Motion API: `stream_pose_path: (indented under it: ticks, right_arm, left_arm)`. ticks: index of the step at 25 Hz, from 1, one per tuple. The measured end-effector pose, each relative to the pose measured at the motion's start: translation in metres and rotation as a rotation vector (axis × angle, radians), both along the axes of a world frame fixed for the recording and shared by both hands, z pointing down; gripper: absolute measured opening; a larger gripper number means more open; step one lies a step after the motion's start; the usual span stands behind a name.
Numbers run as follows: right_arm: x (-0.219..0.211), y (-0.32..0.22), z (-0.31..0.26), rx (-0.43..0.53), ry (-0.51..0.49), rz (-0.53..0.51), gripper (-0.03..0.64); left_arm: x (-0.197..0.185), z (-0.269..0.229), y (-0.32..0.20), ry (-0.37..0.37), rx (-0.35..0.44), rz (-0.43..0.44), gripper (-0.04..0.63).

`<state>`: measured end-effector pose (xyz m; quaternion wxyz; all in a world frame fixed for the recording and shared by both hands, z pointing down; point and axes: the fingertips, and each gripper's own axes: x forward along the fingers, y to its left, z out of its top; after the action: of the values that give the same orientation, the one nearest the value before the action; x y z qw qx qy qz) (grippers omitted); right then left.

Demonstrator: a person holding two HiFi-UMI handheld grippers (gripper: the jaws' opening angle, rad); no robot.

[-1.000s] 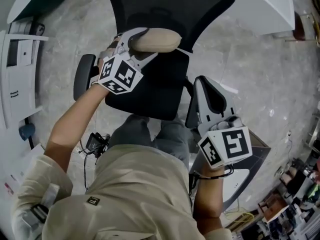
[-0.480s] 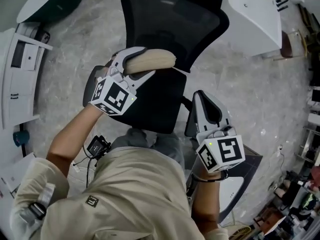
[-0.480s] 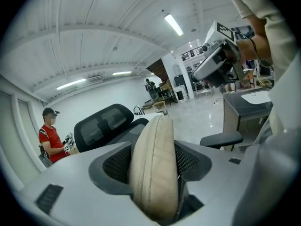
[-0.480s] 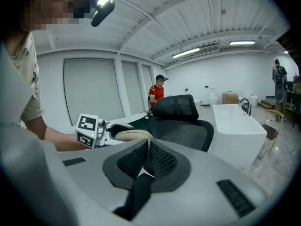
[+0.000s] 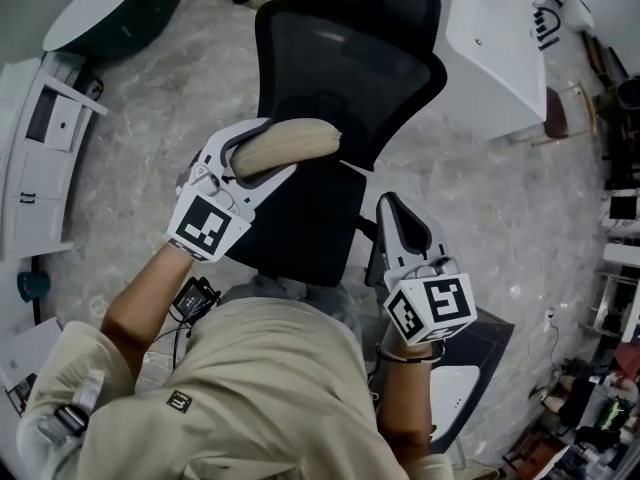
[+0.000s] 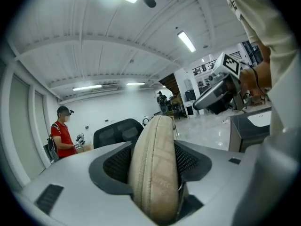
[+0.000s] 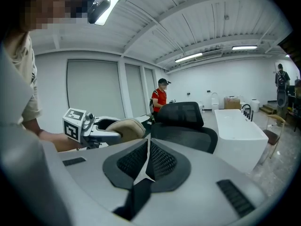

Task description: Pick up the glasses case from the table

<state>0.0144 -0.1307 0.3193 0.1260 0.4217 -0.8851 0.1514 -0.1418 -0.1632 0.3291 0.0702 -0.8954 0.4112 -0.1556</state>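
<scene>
While the left gripper (image 5: pixel 281 145) pinches the beige zippered fabric glasses case (image 6: pixel 154 168) between its pads, the case sits lifted over the seat of the black mesh office chair (image 5: pixel 345 58), near its backrest. Beside that seat's right edge, the right gripper (image 5: pixel 393 213) has its jaws pressed together, nothing between them.

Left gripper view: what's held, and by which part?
The glasses case, pinched across its broad sides by the left tongs, one end sticking out.
</scene>
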Motion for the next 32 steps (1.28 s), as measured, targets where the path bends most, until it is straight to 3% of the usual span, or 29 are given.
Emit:
stream_pose_path:
  ticks: [3,12,18,24,32]
  right_arm:
    - [-0.008,0.004,-0.010,0.014,-0.008,-0.006,0.028]
    - [-0.011,0.023,-0.037,0.042,-0.052,0.005,0.028]
    - [-0.012,0.041,-0.050,0.065,-0.076,-0.003,0.026]
    - [-0.015,0.055,-0.060,0.052,-0.139,-0.016,0.023]
    - [-0.020,0.066,-0.060,0.050,-0.130,-0.038,0.021]
  left_arm:
    - [-0.013,-0.027,0.012,0.106,-0.024,-0.033,0.280]
    - [-0.036,-0.084,0.044,0.237,-0.024,-0.031,0.279]
    - [-0.051,-0.117,0.061,0.449,-0.012,0.016,0.281]
    - [-0.062,-0.128,0.078,0.487,0.000,0.021,0.280]
    - [-0.066,-0.131,0.096,0.542,-0.016,0.041,0.280]
